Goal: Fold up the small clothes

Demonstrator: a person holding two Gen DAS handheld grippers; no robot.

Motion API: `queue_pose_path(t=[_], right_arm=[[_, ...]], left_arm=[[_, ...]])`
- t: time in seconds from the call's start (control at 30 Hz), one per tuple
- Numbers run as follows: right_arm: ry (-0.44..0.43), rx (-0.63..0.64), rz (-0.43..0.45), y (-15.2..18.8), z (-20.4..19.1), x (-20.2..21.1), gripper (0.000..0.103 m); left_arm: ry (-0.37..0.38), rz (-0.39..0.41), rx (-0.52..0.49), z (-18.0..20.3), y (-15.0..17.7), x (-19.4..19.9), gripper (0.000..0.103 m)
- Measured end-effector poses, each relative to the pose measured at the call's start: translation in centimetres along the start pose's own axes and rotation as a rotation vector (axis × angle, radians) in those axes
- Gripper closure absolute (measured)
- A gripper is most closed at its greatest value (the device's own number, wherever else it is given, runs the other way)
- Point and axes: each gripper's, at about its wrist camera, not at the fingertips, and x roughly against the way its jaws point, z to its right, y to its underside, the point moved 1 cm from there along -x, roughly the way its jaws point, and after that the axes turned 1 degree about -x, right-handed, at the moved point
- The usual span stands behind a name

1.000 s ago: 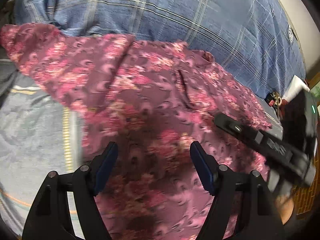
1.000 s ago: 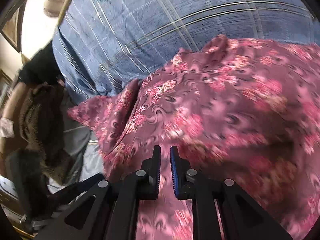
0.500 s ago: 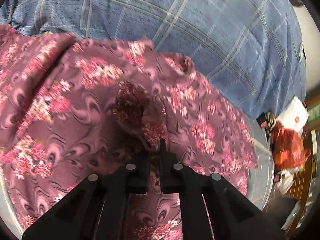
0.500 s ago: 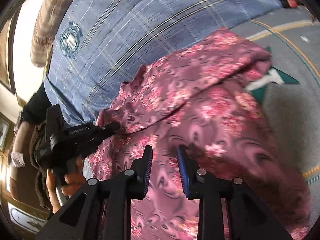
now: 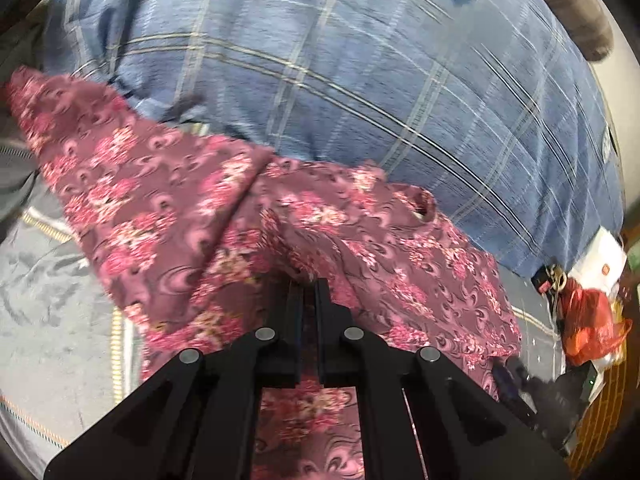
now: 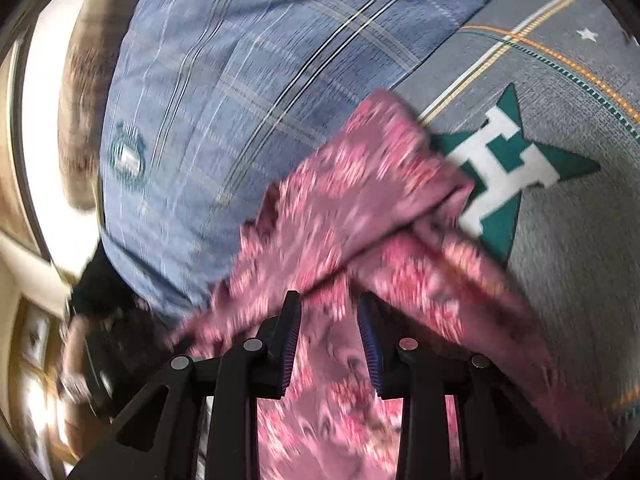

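From the left wrist, the left tongs point(image 5: 308, 292) are clamped on a bunch of the floral garment point(image 5: 168, 216) lying rumpled against the blue plaid bedding point(image 5: 360, 80), and from the right wrist the right tongs point(image 6: 330, 320), just opening, hover part-open over it gripping nothing, so folding looks barely begun.

We are in a home, on a grey carpet point(image 6: 568, 280) bearing a green star point(image 6: 508, 168), beside a blue checked quilt point(image 5: 360, 80); a red bag point(image 5: 588, 320) and framed panels point(image 6: 32, 344) sit at the carpet's edges.
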Motion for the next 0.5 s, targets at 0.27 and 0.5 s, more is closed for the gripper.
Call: queue_pose_path(t=[0.27, 0.5], right_arm=[[0.047, -0.090, 0.164, -3.0, 0.9, 1.5, 0.098], [0.113, -0.113, 0.122, -1.2, 1.5, 3.3, 0.092]], left_arm=[[-0.054, -0.058, 0.035, -2.2, 0.4, -1.5, 0.100], [0.024, -0.059, 0.109, -2.3, 0.7, -0.8, 0.100]])
